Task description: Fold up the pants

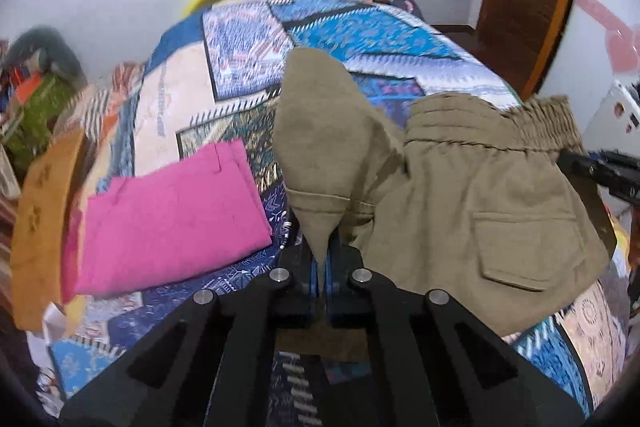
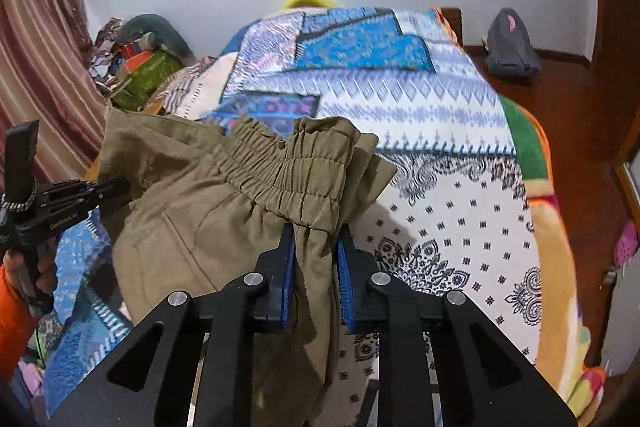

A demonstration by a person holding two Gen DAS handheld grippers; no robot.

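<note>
Olive-khaki pants (image 1: 472,195) with an elastic waistband and a flap pocket hang lifted above a patterned bedspread. My left gripper (image 1: 322,263) is shut on a bunched point of the khaki fabric, which rises in a cone above its fingers. My right gripper (image 2: 316,263) is shut on a thick fold of the pants (image 2: 224,211) just below the gathered waistband. The left gripper also shows at the left edge of the right wrist view (image 2: 100,193), clamped on the pants' far side. The right gripper shows at the right edge of the left wrist view (image 1: 600,171).
A folded pink garment (image 1: 172,211) lies on the blue patterned bedspread (image 1: 360,27) to the left, with an orange cloth (image 1: 40,227) beyond it. Cluttered clothes pile at the far left (image 2: 140,67). A grey bag (image 2: 512,47) sits on the reddish floor at right.
</note>
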